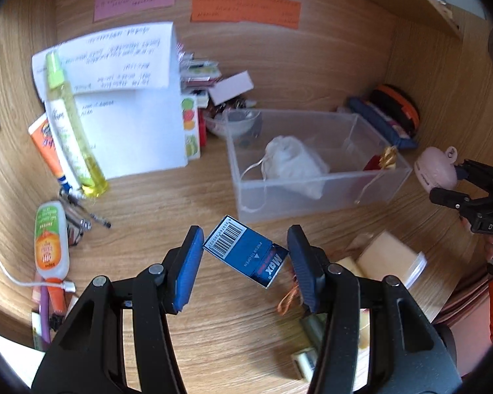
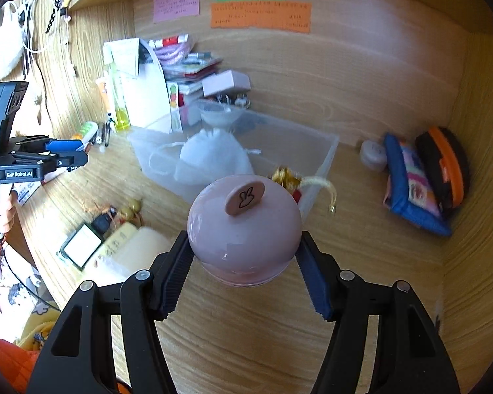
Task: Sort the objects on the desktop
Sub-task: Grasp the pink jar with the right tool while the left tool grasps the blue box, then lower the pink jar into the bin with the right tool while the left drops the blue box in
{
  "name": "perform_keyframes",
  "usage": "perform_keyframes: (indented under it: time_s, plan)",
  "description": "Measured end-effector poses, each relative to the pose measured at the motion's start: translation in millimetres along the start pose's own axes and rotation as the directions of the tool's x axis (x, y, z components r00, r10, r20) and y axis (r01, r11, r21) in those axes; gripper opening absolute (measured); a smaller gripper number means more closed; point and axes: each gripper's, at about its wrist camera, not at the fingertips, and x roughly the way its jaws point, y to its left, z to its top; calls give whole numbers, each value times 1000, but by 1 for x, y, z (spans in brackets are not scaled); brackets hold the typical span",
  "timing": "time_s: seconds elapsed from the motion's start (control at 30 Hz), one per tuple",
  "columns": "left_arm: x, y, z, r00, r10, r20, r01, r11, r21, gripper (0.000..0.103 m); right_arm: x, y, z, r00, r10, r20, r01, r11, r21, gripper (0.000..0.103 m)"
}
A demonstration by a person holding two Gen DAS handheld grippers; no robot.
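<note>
- A home study nook: wood-grain counter (image 1: 180, 203) walled in by matching panels.
- Coloured paper notes (image 2: 260, 16) stuck on the back panel.
- Toiletries like a spray bottle (image 1: 72, 128), plus pouches (image 2: 410, 184), clutter the edges.

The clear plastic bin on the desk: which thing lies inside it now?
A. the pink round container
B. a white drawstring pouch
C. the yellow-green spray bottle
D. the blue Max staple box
B: the white drawstring pouch lies inside the clear plastic bin, while the blue staple box is in the left tool and the pink round container is in the right tool, both outside the bin.
</note>
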Motion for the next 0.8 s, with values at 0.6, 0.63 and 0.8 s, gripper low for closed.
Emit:
perform_keyframes:
  time_s: [0.6,0.63,0.8]
  plan:
    - [0,-31,78,996,-63,56,58,995,87,52,13,2,65,998,41,41,-40,999,-32,60]
    - [5,-33,83,996,-69,55,64,994,89,52,15,1,67,998,45,41,-44,999,-29,60]
    - [27,-38,98,997,-75,32,72,993,94,52,35,-6,77,998,65,22,-65,998,-4,60]
